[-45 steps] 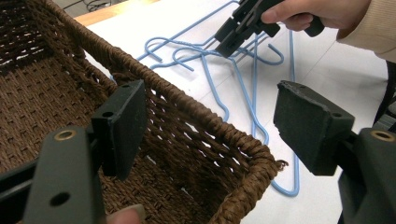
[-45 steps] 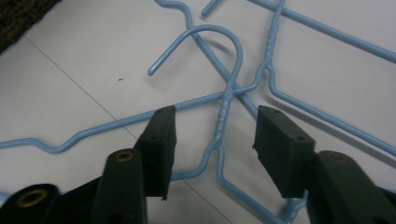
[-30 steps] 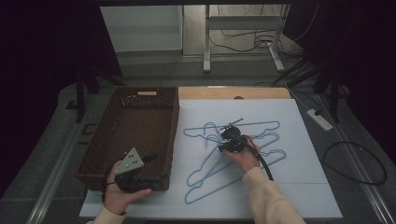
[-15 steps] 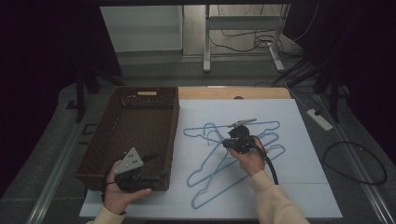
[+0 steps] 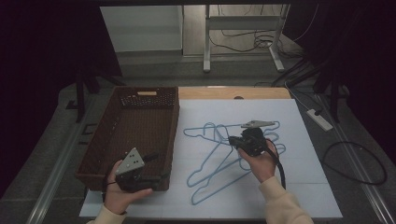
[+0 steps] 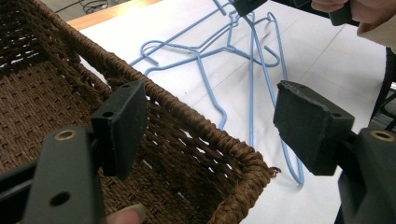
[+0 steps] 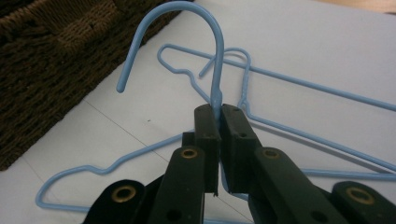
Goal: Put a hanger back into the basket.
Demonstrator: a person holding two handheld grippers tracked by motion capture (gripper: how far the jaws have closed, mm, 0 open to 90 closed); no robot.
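We see light blue wire hangers (image 5: 219,158) at the middle of the high view, lying on a white sheet (image 5: 299,186). The woven basket (image 5: 100,154) at left is dark brown. Both grippers, the left gripper (image 6: 210,121) and the right gripper (image 7: 219,116), have black jaws with brass-coloured rivets; a grey plate tops each. A pale wooden strip (image 5: 261,93) edges the sheet's top.

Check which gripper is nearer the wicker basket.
Left. The left gripper hangs open over the wicker basket at its near right corner, jaws either side of the rim. The right gripper is off over the white sheet, shut on a blue hanger.
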